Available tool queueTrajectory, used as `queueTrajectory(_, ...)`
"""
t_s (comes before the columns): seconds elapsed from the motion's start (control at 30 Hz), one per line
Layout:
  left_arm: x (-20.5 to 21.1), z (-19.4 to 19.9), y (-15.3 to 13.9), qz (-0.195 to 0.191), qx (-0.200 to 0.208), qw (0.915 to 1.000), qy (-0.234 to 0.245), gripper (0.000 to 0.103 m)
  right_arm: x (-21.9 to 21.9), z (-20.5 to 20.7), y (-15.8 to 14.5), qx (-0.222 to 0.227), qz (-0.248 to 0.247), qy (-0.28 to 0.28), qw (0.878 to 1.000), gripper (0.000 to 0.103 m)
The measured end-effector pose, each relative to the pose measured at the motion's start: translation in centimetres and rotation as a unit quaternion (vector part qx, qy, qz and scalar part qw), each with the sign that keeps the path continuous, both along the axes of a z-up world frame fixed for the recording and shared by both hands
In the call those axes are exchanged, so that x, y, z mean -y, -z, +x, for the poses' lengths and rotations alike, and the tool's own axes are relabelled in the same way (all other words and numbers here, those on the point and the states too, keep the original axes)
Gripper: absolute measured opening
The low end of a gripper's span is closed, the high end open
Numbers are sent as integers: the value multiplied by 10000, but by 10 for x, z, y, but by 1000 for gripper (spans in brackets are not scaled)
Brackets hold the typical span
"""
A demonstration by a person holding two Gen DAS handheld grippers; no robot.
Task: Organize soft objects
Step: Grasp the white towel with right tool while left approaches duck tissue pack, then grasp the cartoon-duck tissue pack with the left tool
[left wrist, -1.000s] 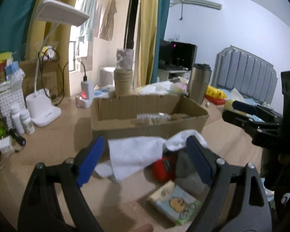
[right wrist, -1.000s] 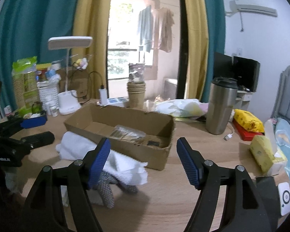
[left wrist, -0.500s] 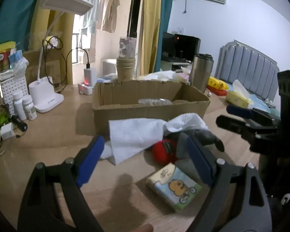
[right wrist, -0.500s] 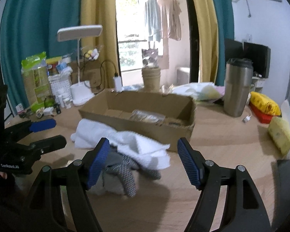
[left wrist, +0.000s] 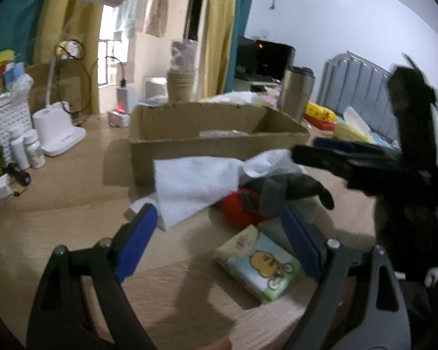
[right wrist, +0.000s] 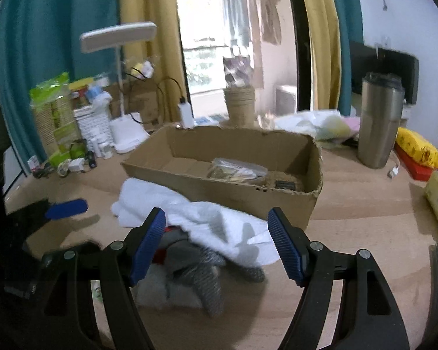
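The right gripper (right wrist: 216,243) hung over the white towel (right wrist: 207,218) with jaws wide and empty — the reach-in step, nothing yet grasped. The towel lay heaped on the worktop (right wrist: 365,233) against the cardboard box (right wrist: 248,195); the left gripper (left wrist: 219,233) also stood wide, empty. Next, I judged, came closing on the towel — then lifting it boxward.

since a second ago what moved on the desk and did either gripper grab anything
The right gripper has come down and in over the white towel, jaws open and empty. The left gripper has barely shifted and is open too. Nothing was grabbed; the towel, grey glove and cardboard box lie as before.
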State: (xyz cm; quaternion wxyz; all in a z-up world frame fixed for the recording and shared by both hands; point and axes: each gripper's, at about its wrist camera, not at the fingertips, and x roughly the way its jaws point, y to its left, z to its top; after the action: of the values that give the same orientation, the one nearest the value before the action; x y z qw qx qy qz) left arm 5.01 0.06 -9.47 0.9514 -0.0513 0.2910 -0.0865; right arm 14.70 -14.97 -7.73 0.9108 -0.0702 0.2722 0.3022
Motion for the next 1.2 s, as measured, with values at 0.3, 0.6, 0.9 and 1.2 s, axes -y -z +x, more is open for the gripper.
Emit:
queueTrajectory(0.3,20,11,8,114,-484,9967,637,88,-5,41,20,-967,35,245,9950,76)
queueTrajectory(0.6,29,24,22,310,-1214,9888,808,88,-12,28,20,-821,-251,68,9963,15)
queueTrajectory(0.9,16,25,24,407,-1322,9894,440,88,27,1,-10,-194,151,97,9997,13)
queueTrajectory(1.2,-8,12,12,663,-1182,9908,43,88,66,-15,-35,182,269,147,9994,14)
